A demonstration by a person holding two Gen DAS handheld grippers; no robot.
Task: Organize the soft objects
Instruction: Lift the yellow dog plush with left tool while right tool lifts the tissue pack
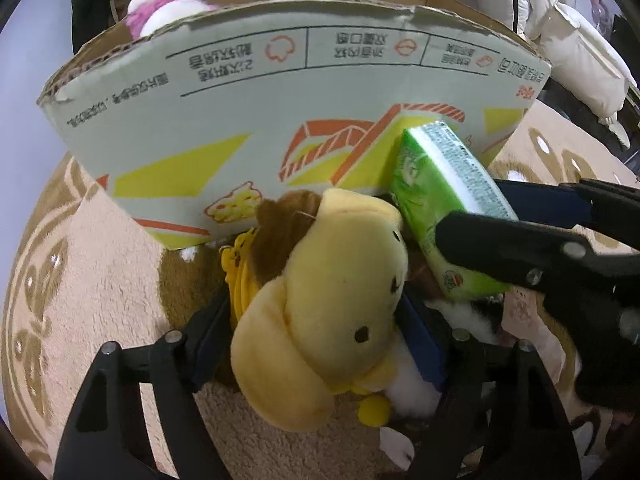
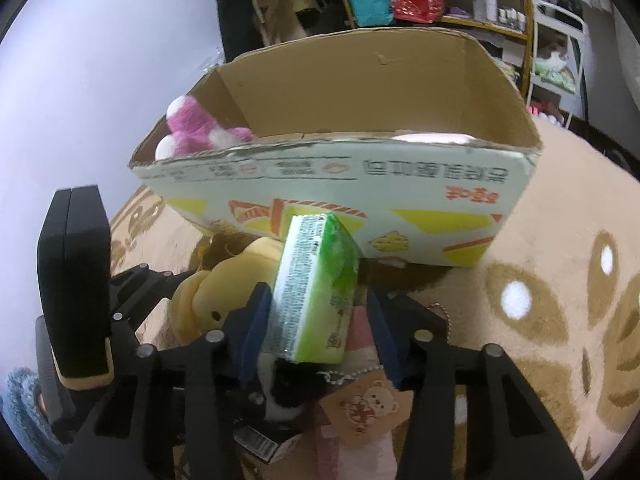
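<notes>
We see the cardboard box [image 2: 400, 92] filling the upper half of both frames, a pink plush [image 2: 196, 126] in its left corner, all on a beige rug [image 1: 100, 280]. Left tool [image 1: 316, 344], lower centre of the left view, is clenched on the yellow plush [image 1: 328, 304], pads pressing both flanks. Right tool [image 2: 316, 328], lower centre of the right view, straddles the green tissue pack [image 2: 316, 284]: left pad touching, right pad looks clear. Pack leans against the box front.
</notes>
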